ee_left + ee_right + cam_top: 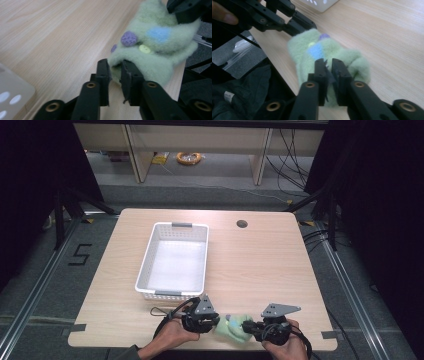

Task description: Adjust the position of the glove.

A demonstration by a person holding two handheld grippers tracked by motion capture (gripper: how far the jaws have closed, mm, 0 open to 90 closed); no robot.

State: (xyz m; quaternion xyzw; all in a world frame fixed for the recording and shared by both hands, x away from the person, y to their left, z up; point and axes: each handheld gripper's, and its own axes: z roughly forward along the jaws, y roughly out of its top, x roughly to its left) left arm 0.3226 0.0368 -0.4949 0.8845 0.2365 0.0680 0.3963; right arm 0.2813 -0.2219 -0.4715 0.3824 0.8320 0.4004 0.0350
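Two grippers: both clamped on one green fleece mitten (235, 328) at the near table edge.

High view, left hand (172, 336): comes in from the bottom edge, forearm angled up and right, fingers wrapped around the handle.
High view, left gripper (215, 322): points right, grey plate on top, tips at the mitten's left end.
High view, right hand (284, 347): comes in from the bottom, wrapped around the handle, knuckles up.
High view, right gripper (248, 326): points left, grey plate tilted on top, tips at the mitten's right end.
High view, mitten: lies between the two grippers, on the wooden table (260, 265), close to the front edge.
High view, white basket (174, 261): sits behind the left gripper, well apart from the mitten, inside looks bare.

Left gripper view, jaws: nearly together, pinching the mitten's open hem; a thin fold of fleece sits in the gap.
Left gripper view, mitten: purple knit dot, yellow button and blue patch face up; far end held by the other gripper's black jaws at top right.

Right gripper view, jaws: pinched on a fold of fleece, narrow gap.
Right gripper view, mitten: overhangs the table edge slightly; left gripper grips its far end, a fingertip showing at top left.
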